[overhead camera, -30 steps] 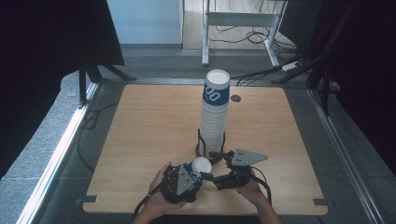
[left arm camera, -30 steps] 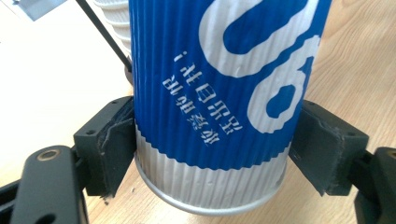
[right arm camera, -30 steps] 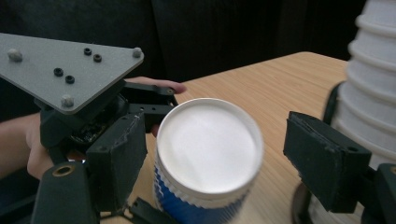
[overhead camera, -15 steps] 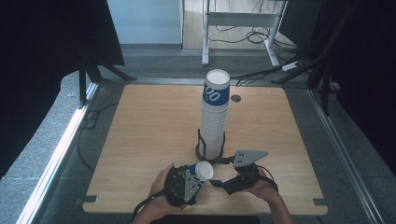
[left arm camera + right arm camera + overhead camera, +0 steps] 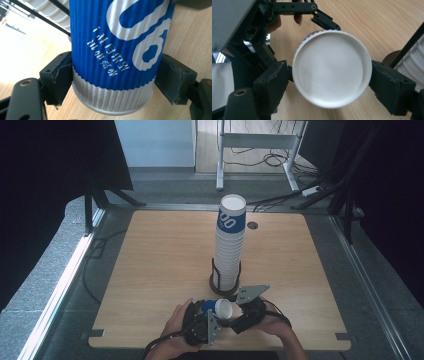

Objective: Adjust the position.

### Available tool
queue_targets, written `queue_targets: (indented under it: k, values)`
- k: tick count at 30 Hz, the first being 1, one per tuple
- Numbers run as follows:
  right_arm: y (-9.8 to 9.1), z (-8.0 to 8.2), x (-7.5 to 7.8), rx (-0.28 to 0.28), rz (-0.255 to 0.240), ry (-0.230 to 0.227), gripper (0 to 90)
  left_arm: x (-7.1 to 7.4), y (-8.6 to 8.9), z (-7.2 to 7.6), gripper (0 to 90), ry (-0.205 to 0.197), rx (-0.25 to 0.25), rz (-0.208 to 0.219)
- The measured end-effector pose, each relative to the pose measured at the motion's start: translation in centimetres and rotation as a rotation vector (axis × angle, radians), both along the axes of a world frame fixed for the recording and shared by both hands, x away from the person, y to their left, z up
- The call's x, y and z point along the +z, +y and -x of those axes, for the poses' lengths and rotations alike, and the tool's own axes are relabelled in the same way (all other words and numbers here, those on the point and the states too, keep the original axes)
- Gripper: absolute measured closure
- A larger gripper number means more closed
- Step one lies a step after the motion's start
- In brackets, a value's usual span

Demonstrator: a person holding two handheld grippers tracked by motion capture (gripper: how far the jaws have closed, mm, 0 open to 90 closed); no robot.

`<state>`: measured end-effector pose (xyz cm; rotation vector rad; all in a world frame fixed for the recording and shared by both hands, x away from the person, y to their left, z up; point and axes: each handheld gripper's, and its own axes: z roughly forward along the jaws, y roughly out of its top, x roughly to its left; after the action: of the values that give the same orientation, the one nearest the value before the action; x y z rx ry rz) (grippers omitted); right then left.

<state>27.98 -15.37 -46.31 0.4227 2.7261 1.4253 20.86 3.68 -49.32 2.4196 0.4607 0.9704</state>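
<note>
A blue and white ribbed paper cup [image 5: 216, 307] lies on its side just above the table's near edge. My left gripper [image 5: 207, 311] is shut on it, and its two pads press the cup's [image 5: 115, 50] sides in the left gripper view. My right gripper [image 5: 229, 314] faces the cup's white round end [image 5: 332, 75]. Its jaws have just been opening; that end sits between the pads [image 5: 272, 82], which stand at its rim without squeezing it. A tall stack of cups [image 5: 230, 240] stands in a black wire holder [image 5: 222, 287] just beyond both hands.
The wooden table [image 5: 160, 250] has a small round hole [image 5: 252, 225] behind the stack. The stack [image 5: 414, 62] and a holder rod rise close on the right in the right gripper view. Grey floor, cables and dark stands surround the table.
The left gripper and the cup have drifted slightly toward the near edge. The right gripper has stayed at the cup's white end.
</note>
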Motion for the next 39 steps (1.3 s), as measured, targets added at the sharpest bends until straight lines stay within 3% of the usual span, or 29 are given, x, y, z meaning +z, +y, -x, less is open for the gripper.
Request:
queue_targets:
  k: [5, 9, 10, 11, 12, 13, 19, 25, 31, 36, 39]
  values:
    - [0.2, -0.1, -0.3, -0.001, -0.024, 0.006, 26.4, 0.2, -0.1, 0.1, 18.9, -0.008, 0.003, 0.013]
    - [-0.4, -0.5, -0.3, -0.018, -0.074, 0.017, 27.1, 0.5, 0.3, -0.2, 9.3, 0.007, 0.022, 0.088]
    - [-0.4, -0.5, -0.3, -0.018, -0.074, 0.017, 27.1, 0.5, 0.3, -0.2, 6.7, 0.007, 0.022, 0.088]
    - [-0.8, -0.7, -0.2, -0.018, -0.111, 0.028, 27.2, 0.6, 0.5, -0.3, 4.5, 0.019, 0.024, 0.107]
    - [-0.8, -0.7, -0.2, -0.018, -0.111, 0.028, 27.2, 0.7, 0.6, -0.4, 3.4, 0.027, 0.025, 0.134]
    - [-1.3, -0.8, -0.1, -0.017, -0.147, 0.039, 27.3, 0.9, 1.0, -0.5, 3.2, 0.042, 0.021, 0.184]
    - [-2.1, -1.0, 0.2, -0.017, -0.241, 0.061, 27.3, 1.2, 1.6, -0.7, 2.7, 0.082, -0.008, 0.26]
    - [-2.5, -1.1, 0.4, -0.01, -0.287, 0.074, 27.3, 1.4, 2.0, -0.8, 2.9, 0.107, -0.028, 0.324]
    - [-2.6, -1.2, 0.3, -0.011, -0.282, 0.087, 27.3, 1.8, 2.1, -0.7, 3.2, 0.102, -0.044, 0.354]
    - [-2.1, -1.0, 0.1, 0.008, -0.262, 0.091, 27.2, 1.5, 1.8, -0.5, 4.1, 0.098, -0.065, 0.318]
    - [-1.7, -0.9, 0.0, 0.027, -0.249, 0.088, 27.3, 1.3, 1.7, -0.4, 9.4, 0.088, -0.069, 0.312]
